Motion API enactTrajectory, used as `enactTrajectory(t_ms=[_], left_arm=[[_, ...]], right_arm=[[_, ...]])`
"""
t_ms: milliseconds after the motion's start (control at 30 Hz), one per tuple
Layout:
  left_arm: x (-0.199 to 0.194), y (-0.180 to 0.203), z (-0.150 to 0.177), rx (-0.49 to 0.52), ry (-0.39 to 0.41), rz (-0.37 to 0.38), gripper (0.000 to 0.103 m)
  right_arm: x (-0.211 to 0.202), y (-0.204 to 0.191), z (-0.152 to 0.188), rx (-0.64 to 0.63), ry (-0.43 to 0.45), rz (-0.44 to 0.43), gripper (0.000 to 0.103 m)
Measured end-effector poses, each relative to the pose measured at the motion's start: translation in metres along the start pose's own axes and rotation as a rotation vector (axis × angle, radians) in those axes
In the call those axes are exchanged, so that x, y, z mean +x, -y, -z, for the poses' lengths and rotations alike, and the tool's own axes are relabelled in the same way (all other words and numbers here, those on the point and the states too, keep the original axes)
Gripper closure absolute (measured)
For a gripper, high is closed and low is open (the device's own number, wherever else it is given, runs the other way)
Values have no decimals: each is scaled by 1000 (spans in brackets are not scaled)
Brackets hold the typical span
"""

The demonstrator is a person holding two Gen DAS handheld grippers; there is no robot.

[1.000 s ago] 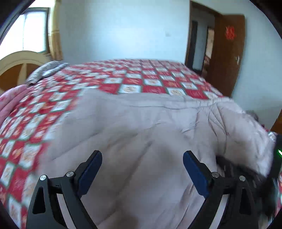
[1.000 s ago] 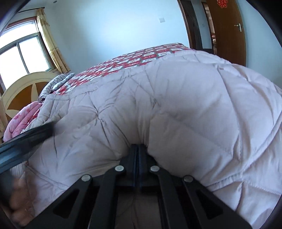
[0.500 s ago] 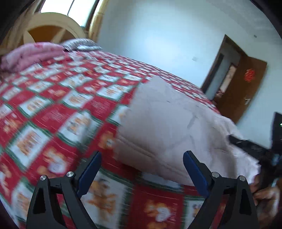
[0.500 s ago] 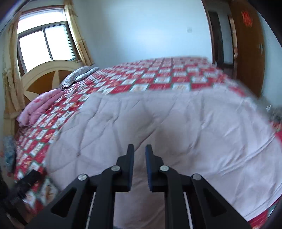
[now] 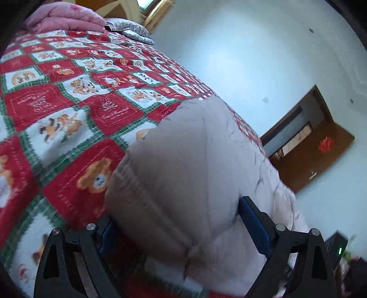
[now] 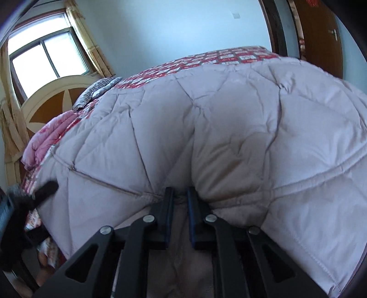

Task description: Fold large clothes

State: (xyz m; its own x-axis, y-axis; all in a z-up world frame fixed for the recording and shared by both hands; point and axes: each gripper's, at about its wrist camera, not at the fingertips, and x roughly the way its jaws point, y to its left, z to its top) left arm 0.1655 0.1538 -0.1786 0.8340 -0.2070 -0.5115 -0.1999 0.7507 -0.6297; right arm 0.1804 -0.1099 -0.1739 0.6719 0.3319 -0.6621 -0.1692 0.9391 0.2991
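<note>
Right gripper (image 6: pixel 179 199) first: its jaws are nearly together with a bunched fold of the quilted coat (image 6: pixel 229 137) pinched between them, where half a second ago they stood slightly apart and free above the fabric, so that side has just taken its hold. Over to the left gripper (image 5: pixel 176 220): jaws wide apart and straddling the near end of the same pale pinkish coat (image 5: pixel 195 160), the padded bulk pushed in between the blue pads (image 5: pixel 252 220); a moment back it hung off to the side over bare bedspread, and now it has swung in onto the garment but has not closed. My read is that a two-handed lift is being set up, one corner secured and the other about to be, ready to carry the fold over. Moving outward, the coat lies in a thick mound on the near part of the bed, on top of the red and white bear-pattern bedspread (image 5: pixel 68 110). Further off, a pink quilt (image 5: pixel 66 18) and a striped pillow (image 6: pixel 98 91) sit by the headboard (image 6: pixel 45 107), and a brown door (image 5: pixel 316 155) stands open beyond.
</note>
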Motion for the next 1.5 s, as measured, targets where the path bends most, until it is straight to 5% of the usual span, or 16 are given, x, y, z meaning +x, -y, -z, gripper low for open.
enactTrajectory(t_ms=[167,267,433,633,933,1167,1333,1500], left_arm=[[22,-1,-13,-65,18,0,9],[33,8,-17,-16,23,9,10],[29,20,-22,69,-6,62,54],[4,42,-29,162,1,144,72],[-45,91,-37,360,36,258,77],[-65,118,-46,565,102,140,77],[-59,136,-35,665,101,138,77],[-55,160,-11,742,104,176,77]], right_arm=[[1,3,-2,12,-1,-13,90],[2,6,-4,25,-7,-26,90],[2,4,-3,36,-20,-20,90],[2,7,-7,92,-56,-39,90],[13,-17,-7,227,-148,-217,88],[53,-78,0,337,-287,-591,89],[26,-59,-6,317,-234,-577,89],[-32,-10,-15,278,-112,-449,89]])
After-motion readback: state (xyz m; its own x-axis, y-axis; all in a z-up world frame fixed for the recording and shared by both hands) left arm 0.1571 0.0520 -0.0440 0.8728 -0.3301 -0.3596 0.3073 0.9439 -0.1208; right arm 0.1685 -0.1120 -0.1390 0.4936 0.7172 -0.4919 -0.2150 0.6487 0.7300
